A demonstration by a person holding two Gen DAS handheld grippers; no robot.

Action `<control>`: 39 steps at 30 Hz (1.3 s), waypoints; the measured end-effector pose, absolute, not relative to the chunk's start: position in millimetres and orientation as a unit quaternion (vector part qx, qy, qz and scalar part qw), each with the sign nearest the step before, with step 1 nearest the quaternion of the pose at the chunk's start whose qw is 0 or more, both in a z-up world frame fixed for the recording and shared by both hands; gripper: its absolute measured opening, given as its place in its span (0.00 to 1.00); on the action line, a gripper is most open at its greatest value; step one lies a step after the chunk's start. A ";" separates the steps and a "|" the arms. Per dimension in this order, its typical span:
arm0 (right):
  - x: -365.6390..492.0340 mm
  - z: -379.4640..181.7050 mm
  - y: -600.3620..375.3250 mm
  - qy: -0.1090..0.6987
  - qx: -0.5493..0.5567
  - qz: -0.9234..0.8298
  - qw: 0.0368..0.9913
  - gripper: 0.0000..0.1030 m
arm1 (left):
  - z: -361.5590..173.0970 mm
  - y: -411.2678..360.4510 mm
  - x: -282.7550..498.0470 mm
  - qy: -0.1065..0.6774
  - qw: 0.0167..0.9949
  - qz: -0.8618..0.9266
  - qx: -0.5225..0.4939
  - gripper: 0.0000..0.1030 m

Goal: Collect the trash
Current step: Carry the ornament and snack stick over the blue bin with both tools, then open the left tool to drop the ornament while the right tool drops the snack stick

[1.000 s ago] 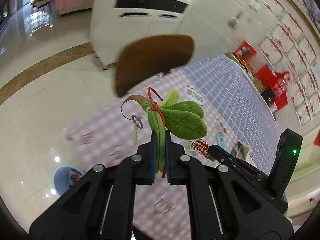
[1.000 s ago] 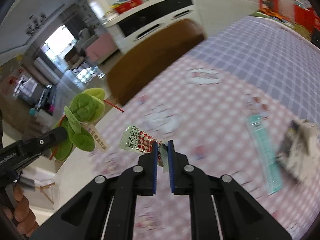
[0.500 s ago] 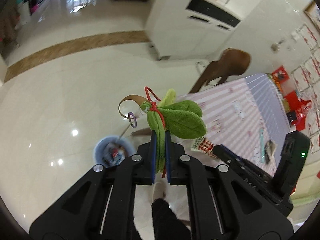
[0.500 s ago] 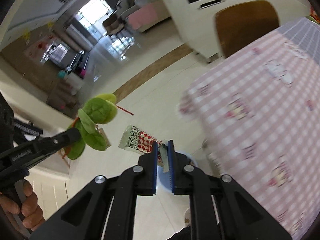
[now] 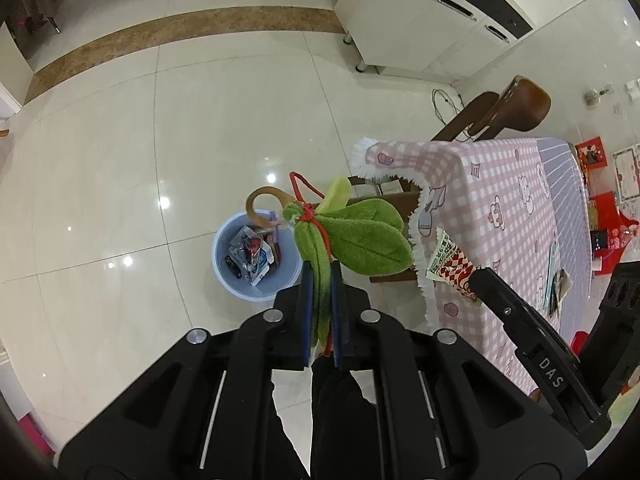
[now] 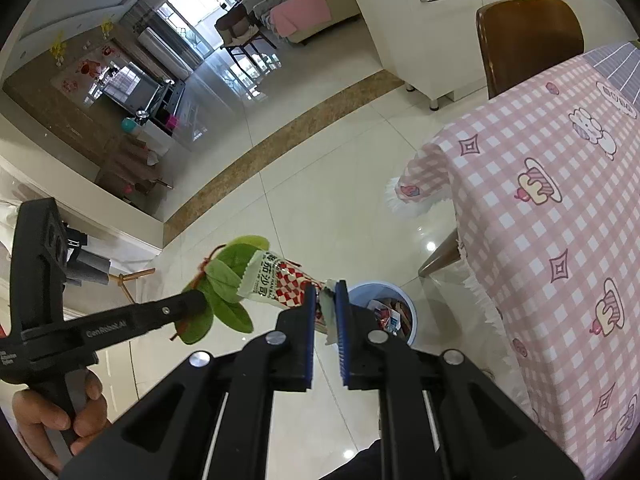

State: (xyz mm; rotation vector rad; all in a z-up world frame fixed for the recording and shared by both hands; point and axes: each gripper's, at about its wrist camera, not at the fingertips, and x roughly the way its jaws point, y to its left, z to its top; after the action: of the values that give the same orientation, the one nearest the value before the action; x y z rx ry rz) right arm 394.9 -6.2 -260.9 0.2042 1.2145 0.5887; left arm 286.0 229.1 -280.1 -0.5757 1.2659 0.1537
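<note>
My left gripper (image 5: pixel 320 280) is shut on a green plush leaf ornament (image 5: pixel 360 236) with a red tie and a brown loop, held in the air above a light blue trash bin (image 5: pixel 236 276) on the floor. The bin holds several wrappers. My right gripper (image 6: pixel 325 300) is shut on a red-and-white checked sauce packet (image 6: pixel 276 280), held above the same bin (image 6: pixel 412 316). The packet also shows in the left wrist view (image 5: pixel 448 264), and the leaf ornament in the right wrist view (image 6: pixel 224 292). The two grippers are close side by side.
A table with a pink checked cloth (image 5: pixel 500 200) (image 6: pixel 560 200) stands to the right, with more litter (image 5: pixel 558 280) lying on it. A brown chair (image 5: pixel 516 104) (image 6: pixel 524 40) and a white cabinet (image 5: pixel 440 16) stand beyond. The floor is glossy tile (image 5: pixel 160 120).
Both grippers have swung away from the tabletop and tilted down towards the floor, carrying their items. The blue bin has come into view below them.
</note>
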 end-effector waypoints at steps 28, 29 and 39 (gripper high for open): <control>404.2 -278.2 10.1 0.579 0.085 0.274 0.764 0.10 | -276.8 238.7 293.8 0.592 0.756 0.091 -0.266 0.74; 404.2 -278.5 11.7 0.579 0.084 0.275 0.763 0.10 | -276.2 240.1 293.2 0.591 0.755 0.092 -0.268 0.74; 404.0 -278.5 31.9 0.579 0.077 0.296 0.756 0.10 | -270.9 253.4 285.6 0.580 0.755 0.104 -0.286 0.74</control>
State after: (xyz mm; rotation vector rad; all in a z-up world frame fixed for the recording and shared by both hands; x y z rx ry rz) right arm 404.0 31.9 -278.5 0.1670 1.2624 0.6458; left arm 285.6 253.4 -270.9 -0.6243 1.2656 0.2279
